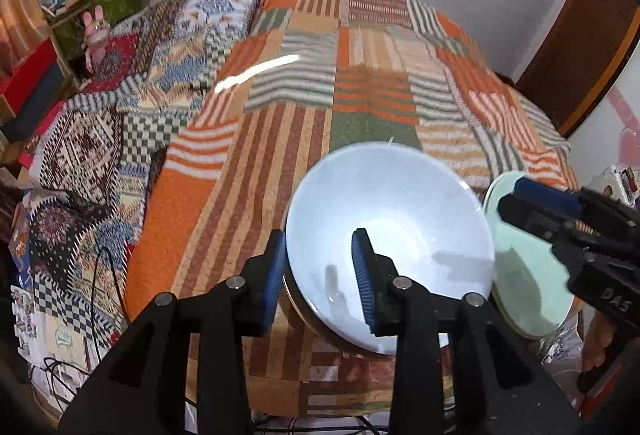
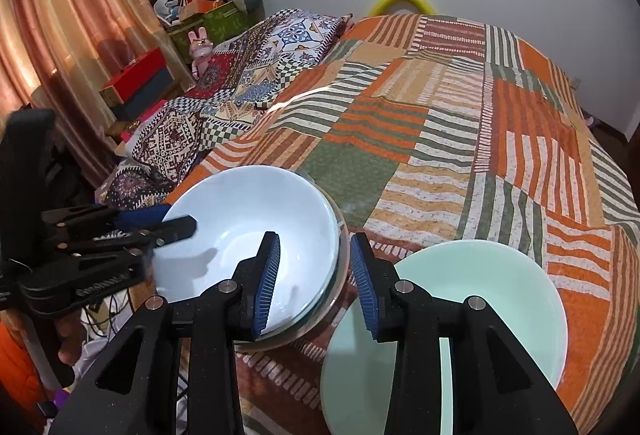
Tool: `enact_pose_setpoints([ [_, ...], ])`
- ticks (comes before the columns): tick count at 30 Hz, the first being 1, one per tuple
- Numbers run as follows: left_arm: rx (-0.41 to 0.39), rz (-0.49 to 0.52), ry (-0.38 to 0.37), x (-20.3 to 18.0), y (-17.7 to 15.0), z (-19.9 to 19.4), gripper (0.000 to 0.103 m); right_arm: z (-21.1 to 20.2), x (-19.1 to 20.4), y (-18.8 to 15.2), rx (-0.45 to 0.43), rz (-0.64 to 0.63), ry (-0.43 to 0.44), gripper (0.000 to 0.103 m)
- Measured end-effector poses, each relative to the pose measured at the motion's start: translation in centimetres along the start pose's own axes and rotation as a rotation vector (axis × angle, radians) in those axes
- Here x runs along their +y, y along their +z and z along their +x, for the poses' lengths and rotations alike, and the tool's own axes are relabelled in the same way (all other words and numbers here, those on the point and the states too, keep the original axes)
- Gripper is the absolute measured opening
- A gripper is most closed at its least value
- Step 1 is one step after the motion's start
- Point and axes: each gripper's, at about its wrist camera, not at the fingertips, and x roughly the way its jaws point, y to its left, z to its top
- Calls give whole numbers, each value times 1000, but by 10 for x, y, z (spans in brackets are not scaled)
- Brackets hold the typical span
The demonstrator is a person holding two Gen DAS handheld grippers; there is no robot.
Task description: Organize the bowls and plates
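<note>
A white bowl [image 1: 400, 203] [image 2: 240, 219] sits nested inside a clear glass bowl [image 2: 343, 267] at the near edge of the quilt-covered bed. My left gripper [image 1: 320, 235] straddles the white bowl's left rim, one pad outside and one inside, open and not pressing; it also shows as the left gripper [image 2: 168, 219] in the right wrist view. My right gripper [image 2: 315, 237] straddles the right rim of both nested bowls, open with a gap on each side; the left wrist view shows the right gripper [image 1: 520, 201] too. A mint-green bowl [image 2: 480, 295] [image 1: 524, 275] lies just right of them.
The orange striped patchwork quilt [image 2: 460, 123] [image 1: 360, 83] covers the bed beyond the bowls. Patterned pillows [image 2: 224, 115] lie at the left, with cluttered shelves and a curtain [image 2: 60, 35] behind them. Cables [image 1: 104, 275] hang off the bed's left edge. A hand [image 2: 72, 347] holds the left gripper.
</note>
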Motion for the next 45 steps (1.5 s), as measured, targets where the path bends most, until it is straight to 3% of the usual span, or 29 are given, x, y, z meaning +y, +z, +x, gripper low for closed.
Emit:
enact_pose_setpoints([
  [2,-42,-1,-1,0,3,-11,44,-1,-2,-1,-5,14,2,39],
  [7,-80,-11,7,4,4,-24,46,0,-9,-5,-2,47,11,46],
  [17,46,-79,-20,23,-17,9,46,19,-14,-13,61,76,25,46],
  [32,142,-124,-111,25,-22,46,47,47,-10,-15,126,74,76,46],
  [45,136,-111,-138,15,-26,48,45,53,-10,-15,129,70,90,37],
])
